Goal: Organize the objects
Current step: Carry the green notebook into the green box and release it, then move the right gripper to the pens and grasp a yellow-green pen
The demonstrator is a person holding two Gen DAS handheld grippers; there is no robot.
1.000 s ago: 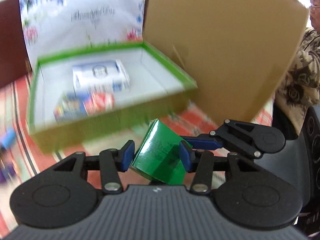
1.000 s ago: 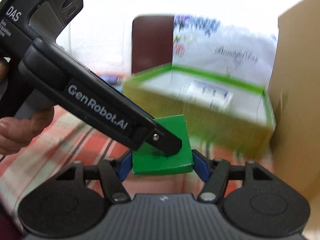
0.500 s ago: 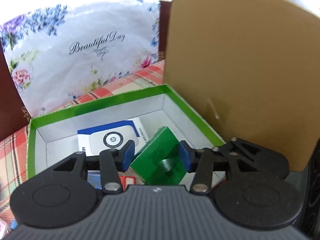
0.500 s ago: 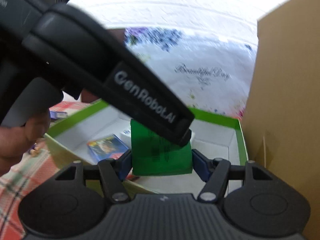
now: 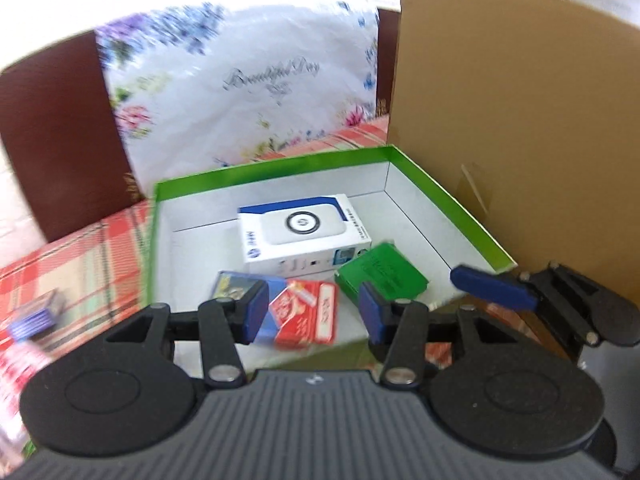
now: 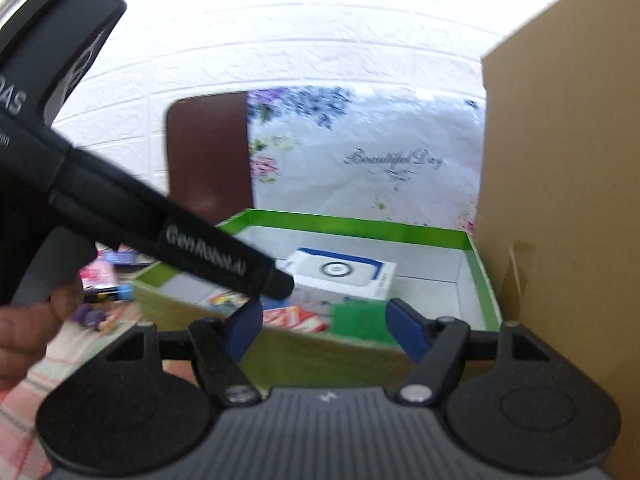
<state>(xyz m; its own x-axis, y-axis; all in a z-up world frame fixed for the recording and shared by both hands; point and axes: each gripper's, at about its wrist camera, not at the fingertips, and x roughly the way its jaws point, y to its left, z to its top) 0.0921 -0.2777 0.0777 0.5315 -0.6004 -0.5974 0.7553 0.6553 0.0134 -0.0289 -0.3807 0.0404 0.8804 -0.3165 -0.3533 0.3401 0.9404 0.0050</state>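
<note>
Half a second earlier both grippers were carrying the small green box; now it is lying inside the green-rimmed box (image 5: 276,162), released by both.

From the left wrist, the left gripper (image 5: 312,312) is hovering at the near edge of that container with its jaws apart and nothing between the pads. The small green box (image 5: 382,274) is resting on the white floor, just beside a white and blue carton (image 5: 300,236), with a red pack (image 5: 308,314) and a blue pack (image 5: 236,284) lying near the front wall. The right gripper's blue finger (image 5: 492,290) is showing at the right, by a cardboard panel (image 5: 520,120).

From the right wrist, the right gripper (image 6: 326,326) is sitting outside the near wall, its jaws having just been opening and now spread with nothing between them. The small green box (image 6: 360,320) is lying beyond them on the floor. A hand (image 6: 32,324) is gripping the left gripper's handle.
</note>
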